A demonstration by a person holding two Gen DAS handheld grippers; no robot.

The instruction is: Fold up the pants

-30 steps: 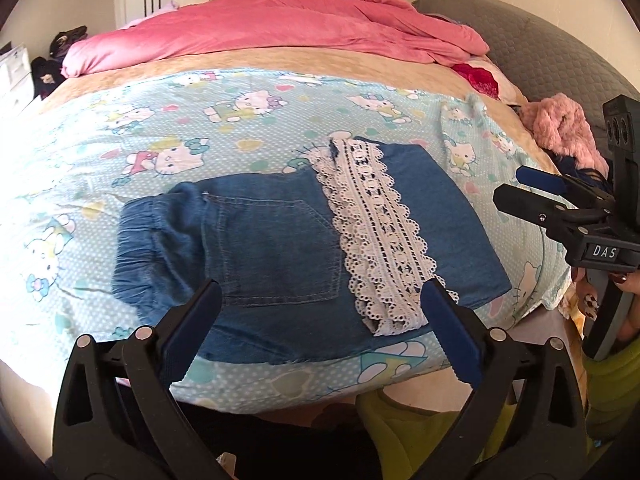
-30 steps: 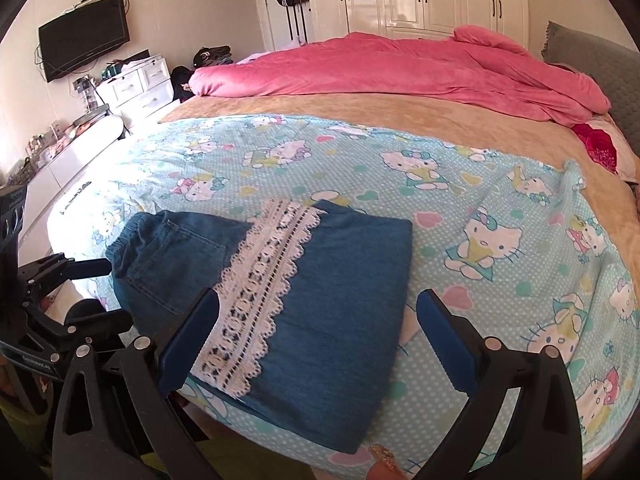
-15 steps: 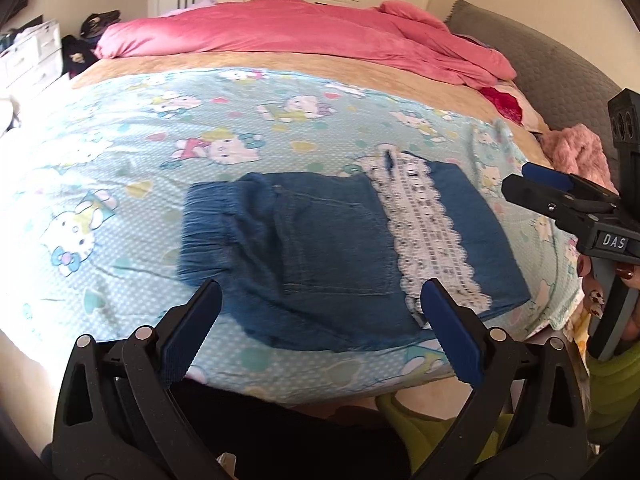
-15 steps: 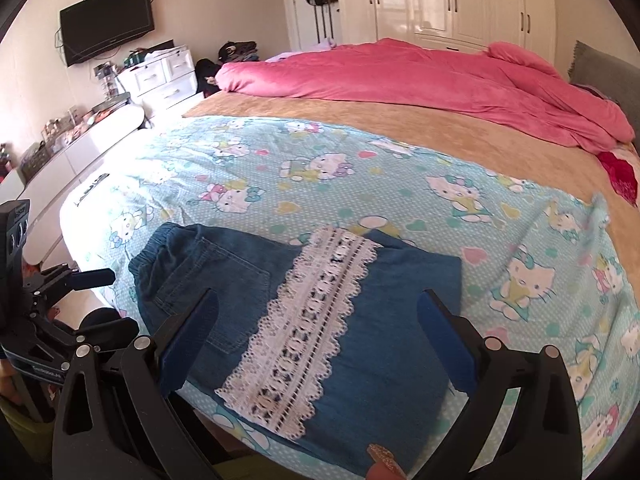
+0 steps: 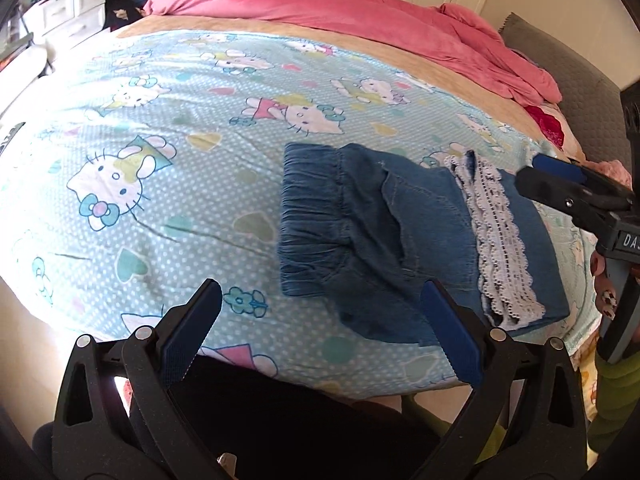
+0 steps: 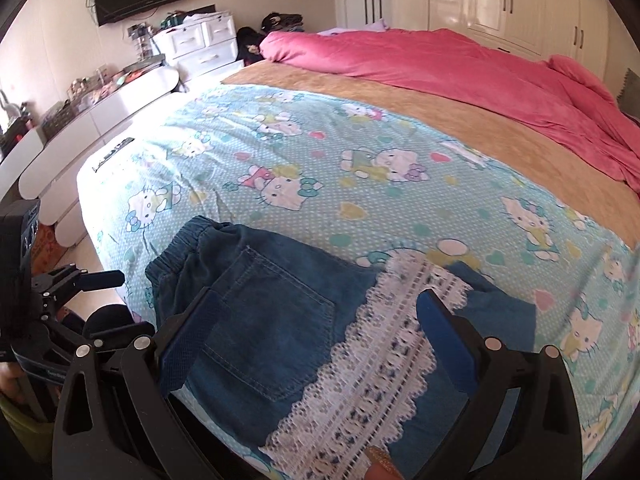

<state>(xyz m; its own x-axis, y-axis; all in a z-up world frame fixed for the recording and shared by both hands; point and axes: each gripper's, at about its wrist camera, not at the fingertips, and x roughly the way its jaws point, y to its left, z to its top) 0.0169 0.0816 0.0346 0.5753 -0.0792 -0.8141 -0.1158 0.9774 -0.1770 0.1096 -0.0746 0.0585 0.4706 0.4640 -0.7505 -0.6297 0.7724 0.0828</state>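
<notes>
Folded denim pants [image 5: 376,240] with a white lace band [image 5: 500,236] lie on the cartoon-cat bedsheet [image 5: 180,160] near the bed's front edge. They also show in the right wrist view [image 6: 280,320], elastic waistband to the left, lace band [image 6: 384,364] to the right. My left gripper [image 5: 320,320] is open and empty, at the front edge, left of the pants. My right gripper [image 6: 316,332] is open and empty, low over the pants. Each gripper shows in the other's view, the right one [image 5: 560,184] and the left one [image 6: 92,280].
A pink duvet [image 5: 360,16] is piled at the far side of the bed, over a tan blanket [image 6: 460,120]. A grey headboard [image 5: 580,80] is at the right. White drawers [image 6: 200,44] and a low white shelf [image 6: 80,128] stand left of the bed.
Both grippers have swung left along the bed's front edge. The pants now sit right of the left gripper, and closer under the right gripper. The pants have not moved.
</notes>
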